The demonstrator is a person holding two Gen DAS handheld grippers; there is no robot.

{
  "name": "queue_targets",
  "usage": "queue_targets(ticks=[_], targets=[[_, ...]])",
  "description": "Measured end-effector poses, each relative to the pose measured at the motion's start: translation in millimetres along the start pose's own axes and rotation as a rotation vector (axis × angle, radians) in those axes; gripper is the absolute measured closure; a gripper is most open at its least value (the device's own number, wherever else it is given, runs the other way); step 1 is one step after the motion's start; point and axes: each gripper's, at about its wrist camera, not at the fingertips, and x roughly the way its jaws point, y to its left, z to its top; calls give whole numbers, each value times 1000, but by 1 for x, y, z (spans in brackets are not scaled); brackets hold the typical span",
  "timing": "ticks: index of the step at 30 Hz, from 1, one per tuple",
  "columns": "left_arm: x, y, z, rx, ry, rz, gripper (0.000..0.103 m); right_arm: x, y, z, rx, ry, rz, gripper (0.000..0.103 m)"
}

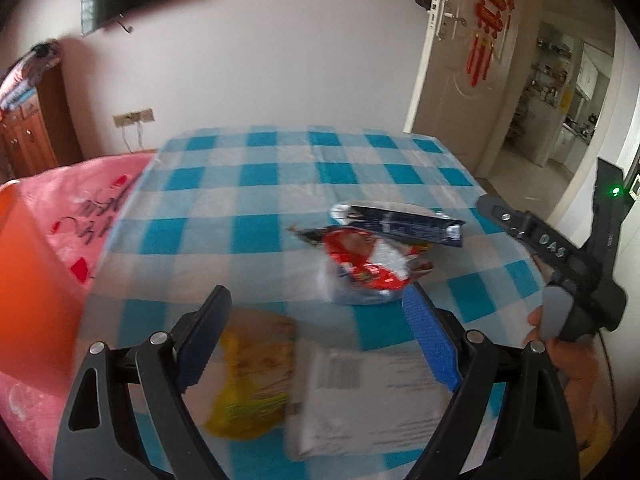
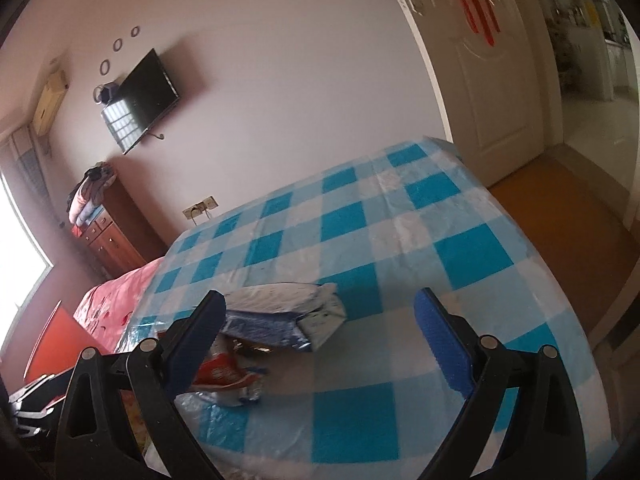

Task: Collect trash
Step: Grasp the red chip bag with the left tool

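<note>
On the blue checked tablecloth (image 1: 256, 176) lies trash: a dark blue foil wrapper (image 1: 400, 222), a red and white wrapper (image 1: 366, 262) on a clear bag, a yellow wrapper (image 1: 252, 384) and a white printed paper (image 1: 368, 392). My left gripper (image 1: 316, 332) is open, hovering with the yellow wrapper and the paper between its fingers. My right gripper (image 2: 320, 340) is open over the cloth, just right of the blue foil wrapper (image 2: 280, 316) and the red wrapper (image 2: 224, 372). The right gripper body also shows in the left wrist view (image 1: 568, 264).
A pink bedspread (image 1: 72, 216) and an orange surface (image 1: 28, 272) lie left of the table. A wooden dresser (image 2: 108, 232) and a wall TV (image 2: 140, 96) stand behind. An open door (image 2: 492, 80) and floor (image 2: 560, 208) are at the right.
</note>
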Motion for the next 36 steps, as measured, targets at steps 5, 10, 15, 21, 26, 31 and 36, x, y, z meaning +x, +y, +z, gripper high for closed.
queue_targets(ticks=[5,10,15,21,26,31,36], targets=[[23,-18,14,-41,50,-77,15,11,-11,6,29,28,17,9],[48,-29,23,-69,88,-78,15,22,-21,11,62,63,44,9],[73,-29,29,-113,130,-55,15,28,-25,18,81,82,85,9],[95,-33,33,-112,169,-32,15,35,-29,22,107,111,134,9],[109,-39,35,-96,196,2,15,39,-31,25,118,118,154,9],[119,-42,38,-69,200,43,15,42,-29,25,110,125,167,9],[125,-34,34,-97,217,36,15,47,-24,23,95,142,180,9]])
